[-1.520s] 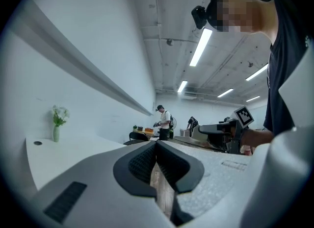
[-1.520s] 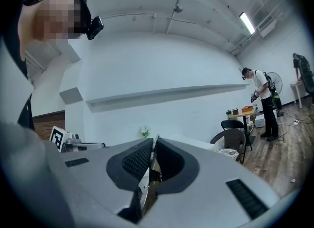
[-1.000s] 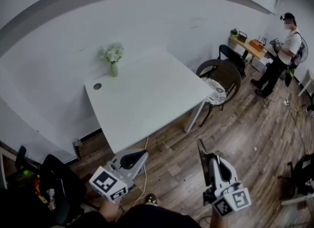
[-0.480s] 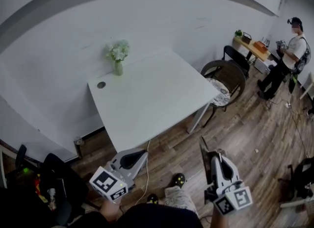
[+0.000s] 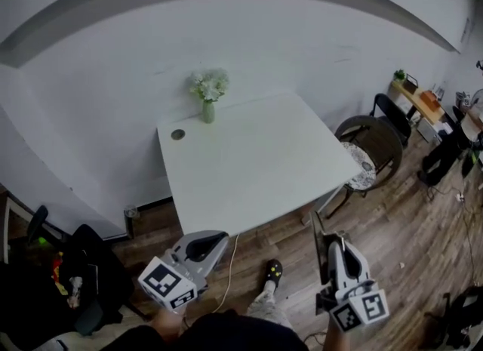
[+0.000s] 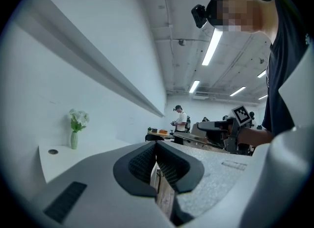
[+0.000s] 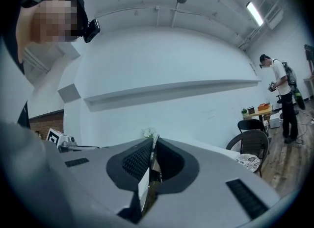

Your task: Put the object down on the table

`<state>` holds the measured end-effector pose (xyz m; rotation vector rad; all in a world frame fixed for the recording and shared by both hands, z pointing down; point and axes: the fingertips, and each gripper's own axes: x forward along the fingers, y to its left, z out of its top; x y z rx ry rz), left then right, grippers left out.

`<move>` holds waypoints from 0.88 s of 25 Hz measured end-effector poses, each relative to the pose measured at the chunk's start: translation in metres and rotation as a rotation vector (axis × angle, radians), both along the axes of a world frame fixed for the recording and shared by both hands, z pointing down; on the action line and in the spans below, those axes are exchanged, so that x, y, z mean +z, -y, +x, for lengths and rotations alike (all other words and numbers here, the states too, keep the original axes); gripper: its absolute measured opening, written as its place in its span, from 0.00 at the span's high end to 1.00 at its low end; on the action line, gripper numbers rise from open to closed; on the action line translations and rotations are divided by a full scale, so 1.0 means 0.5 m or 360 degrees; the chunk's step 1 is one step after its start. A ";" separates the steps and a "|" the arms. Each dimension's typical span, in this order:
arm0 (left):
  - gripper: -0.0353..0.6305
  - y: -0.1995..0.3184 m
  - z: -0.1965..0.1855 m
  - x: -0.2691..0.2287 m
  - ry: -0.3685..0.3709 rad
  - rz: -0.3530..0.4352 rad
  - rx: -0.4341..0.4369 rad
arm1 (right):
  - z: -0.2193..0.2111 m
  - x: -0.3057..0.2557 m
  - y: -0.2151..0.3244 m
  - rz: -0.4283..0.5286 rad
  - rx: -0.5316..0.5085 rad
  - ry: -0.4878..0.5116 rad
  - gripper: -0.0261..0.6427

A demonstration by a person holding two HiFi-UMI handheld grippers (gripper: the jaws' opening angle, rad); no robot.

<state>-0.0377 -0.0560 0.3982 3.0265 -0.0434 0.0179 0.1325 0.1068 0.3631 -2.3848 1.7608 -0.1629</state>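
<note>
The table [image 5: 256, 161] is sliding towards the middle of my head view and drawing closer, the vase of flowers [image 5: 207, 105] shifting right with it, while both tools are staying low in the picture. I am still carrying: the right gripper [image 5: 330, 245] is clamping a thin flat object [image 5: 314, 238] between its pads, out over the wooden floor [image 5: 392, 244] and short of the table's near edge. The left gripper [image 5: 216, 239] is hanging beside it with its pads together on nothing. Next, I judge, I am needing to reach forward over the tabletop and lower before letting go. The object is standing on edge, its long axis running along the jaws and pointing ahead towards the table.
</note>
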 end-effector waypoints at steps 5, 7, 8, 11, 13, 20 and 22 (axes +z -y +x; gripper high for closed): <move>0.95 0.046 0.058 -0.006 -0.0014 0.0014 -0.0088 | 0.069 0.005 0.073 0.0013 -0.0109 0.0017 0.93; 0.95 0.064 0.085 -0.008 -0.0012 0.0016 -0.0119 | 0.100 0.007 0.100 0.0008 -0.0146 0.0022 0.93; 0.95 0.073 0.099 -0.008 -0.0011 0.0015 -0.0135 | 0.115 0.009 0.112 0.0005 -0.0165 0.0024 0.93; 0.95 0.097 0.137 -0.011 -0.0009 0.0008 -0.0186 | 0.163 0.012 0.151 -0.0012 -0.0218 0.0036 0.93; 0.95 0.114 0.159 -0.015 -0.0003 0.0007 -0.0226 | 0.190 0.011 0.178 -0.0024 -0.0259 0.0048 0.93; 0.95 0.159 0.203 -0.016 0.0025 0.0003 -0.0382 | 0.257 0.010 0.267 -0.0044 -0.0429 0.0046 0.93; 0.95 0.171 0.210 -0.016 0.0032 0.0005 -0.0426 | 0.270 0.014 0.295 -0.0048 -0.0481 0.0049 0.93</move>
